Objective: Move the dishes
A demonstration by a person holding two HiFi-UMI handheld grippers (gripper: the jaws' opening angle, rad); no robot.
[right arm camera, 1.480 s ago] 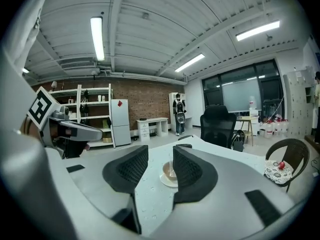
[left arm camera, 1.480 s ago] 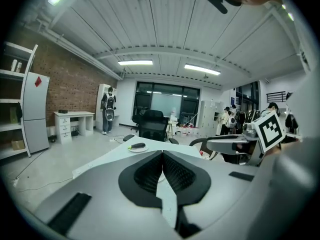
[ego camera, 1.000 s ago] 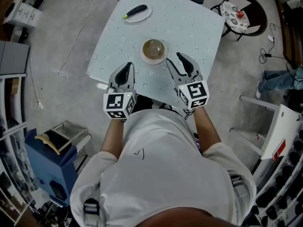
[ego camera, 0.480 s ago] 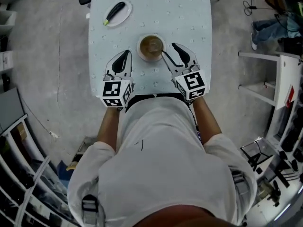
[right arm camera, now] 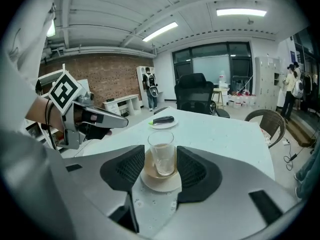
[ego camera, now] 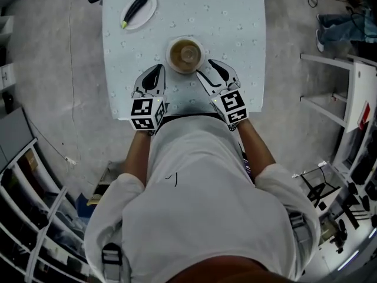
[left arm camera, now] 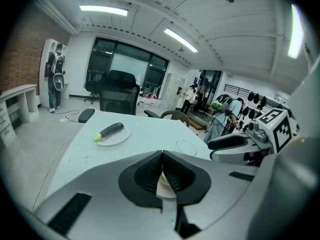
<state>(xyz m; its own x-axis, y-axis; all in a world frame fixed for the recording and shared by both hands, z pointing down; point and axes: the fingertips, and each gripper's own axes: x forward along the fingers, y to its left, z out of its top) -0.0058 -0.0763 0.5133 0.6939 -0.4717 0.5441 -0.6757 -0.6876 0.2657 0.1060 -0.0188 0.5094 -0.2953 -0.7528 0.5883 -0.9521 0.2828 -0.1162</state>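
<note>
A clear glass (ego camera: 188,53) (right arm camera: 162,156) stands on a tan saucer (ego camera: 174,63) (right arm camera: 160,183) near the front of the pale blue table (ego camera: 235,28). My right gripper (ego camera: 206,68) (right arm camera: 161,154) is open just right of the saucer. Its jaws have just been opening, and in the right gripper view the glass shows between them, untouched. My left gripper (ego camera: 158,69) (left arm camera: 161,154) is shut and empty, just left of the saucer. A white plate (ego camera: 147,12) (left arm camera: 112,136) with a dark green-tipped vegetable (ego camera: 135,9) (left arm camera: 111,130) lies at the far left.
A black office chair (right arm camera: 195,96) stands at the table's far end and a wicker chair (right arm camera: 267,121) to its right. The table's near edge (ego camera: 182,115) runs just below both grippers. Shelving and racks line the floor at both sides.
Both grippers have come down toward the table and now sit close on either side of the saucer. The right jaws stand a little wider apart.
</note>
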